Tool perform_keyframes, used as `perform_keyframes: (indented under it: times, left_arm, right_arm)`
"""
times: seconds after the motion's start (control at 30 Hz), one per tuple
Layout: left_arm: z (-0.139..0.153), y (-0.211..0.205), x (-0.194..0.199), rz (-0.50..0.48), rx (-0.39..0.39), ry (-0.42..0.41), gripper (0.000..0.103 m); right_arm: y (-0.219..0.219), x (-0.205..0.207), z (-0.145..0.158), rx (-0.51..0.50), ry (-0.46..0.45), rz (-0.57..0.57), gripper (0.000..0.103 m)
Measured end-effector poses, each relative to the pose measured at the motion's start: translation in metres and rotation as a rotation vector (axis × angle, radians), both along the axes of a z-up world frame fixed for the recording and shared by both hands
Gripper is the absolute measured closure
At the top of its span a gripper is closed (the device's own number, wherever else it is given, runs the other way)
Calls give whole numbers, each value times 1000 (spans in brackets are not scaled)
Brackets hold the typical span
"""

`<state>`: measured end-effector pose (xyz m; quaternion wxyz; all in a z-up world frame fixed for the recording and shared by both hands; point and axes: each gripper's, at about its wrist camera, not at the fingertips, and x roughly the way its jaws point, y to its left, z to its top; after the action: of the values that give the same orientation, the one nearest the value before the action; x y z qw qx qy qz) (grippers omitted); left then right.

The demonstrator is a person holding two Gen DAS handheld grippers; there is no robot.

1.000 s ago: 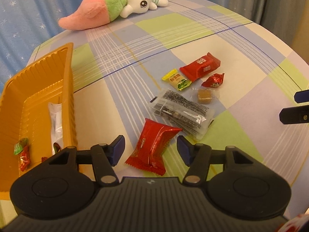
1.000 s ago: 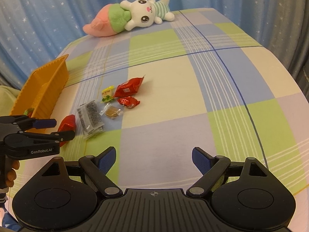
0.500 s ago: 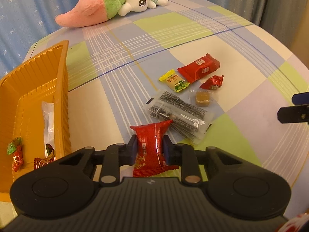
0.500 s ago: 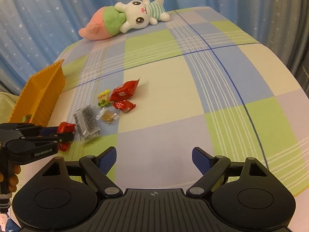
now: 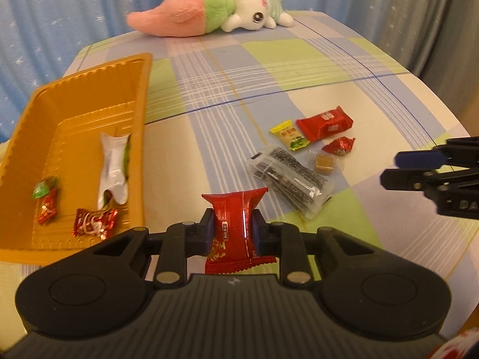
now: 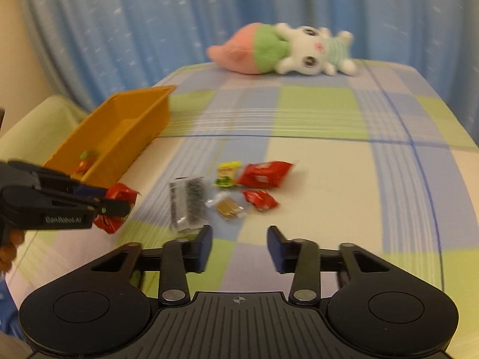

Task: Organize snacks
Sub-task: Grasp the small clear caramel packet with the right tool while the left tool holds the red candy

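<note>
My left gripper (image 5: 233, 229) is shut on a red snack packet (image 5: 236, 206), held upright a little above the cloth beside the orange tray (image 5: 140, 113). From the right wrist view the same packet (image 6: 119, 197) hangs in the left gripper (image 6: 119, 208) near the tray's (image 6: 134, 110) front corner. My right gripper (image 6: 239, 245) hovers in front of the snack pile, its jaws closing with nothing between them. On the cloth lie a clear packet of black sticks (image 5: 290, 179), a yellow-green packet (image 5: 289, 135), a big red packet (image 5: 324, 122), a small red candy (image 5: 339, 146) and a brown cube candy (image 5: 324, 163).
The tray holds a white wrapper (image 5: 112, 167), a red-green candy (image 5: 45, 200) and a red candy (image 5: 94, 221). A pink and white plush toy (image 5: 209, 15) lies at the table's far edge before a blue curtain. A hand (image 6: 10, 245) grips the left tool.
The left jaws closed on the red packet and lifted it off the cloth toward the tray. The right jaws narrowed from wide, and that gripper swung left toward the pile.
</note>
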<state>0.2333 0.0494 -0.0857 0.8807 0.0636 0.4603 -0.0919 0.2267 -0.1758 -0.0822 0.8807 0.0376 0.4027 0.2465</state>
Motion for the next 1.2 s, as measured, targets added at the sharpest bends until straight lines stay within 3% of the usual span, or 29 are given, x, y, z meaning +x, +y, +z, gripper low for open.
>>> perform_keyframes:
  times: [0.17, 0.8, 1.0, 1.07, 1.2]
  left_arm:
    - [6, 5, -4, 43, -7, -8, 80]
    - [14, 18, -14, 166, -21, -11, 80]
    - [15, 19, -17, 181, -21, -9, 80]
    - [15, 19, -18, 182, -22, -10, 80]
    - [16, 18, -19, 179, -23, -14, 80]
  right_arm:
    - [10, 16, -11, -17, -14, 81, 74]
    - [42, 62, -41, -137, -61, 303, 75]
    - [52, 62, -46, -175, -69, 333, 75]
    - [54, 61, -46, -185, -73, 334, 81]
    - [55, 59, -46, -194, -71, 327, 82]
